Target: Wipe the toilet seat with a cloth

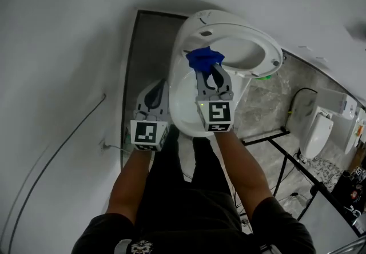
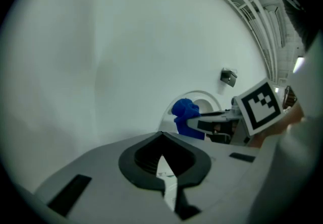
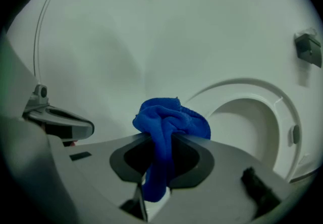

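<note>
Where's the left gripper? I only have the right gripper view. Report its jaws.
Observer: The left gripper has its jaws together, with nothing between them.
Operator: Now place it against the toilet.
Observer: From the head view it is held left of the bowl, off the toilet and nearer the person than the right gripper.
Operator: Check the cloth against the seat.
Observer: From above, the cloth clamped in the right gripper overlaps the seat. I can't tell whether it touches.
</note>
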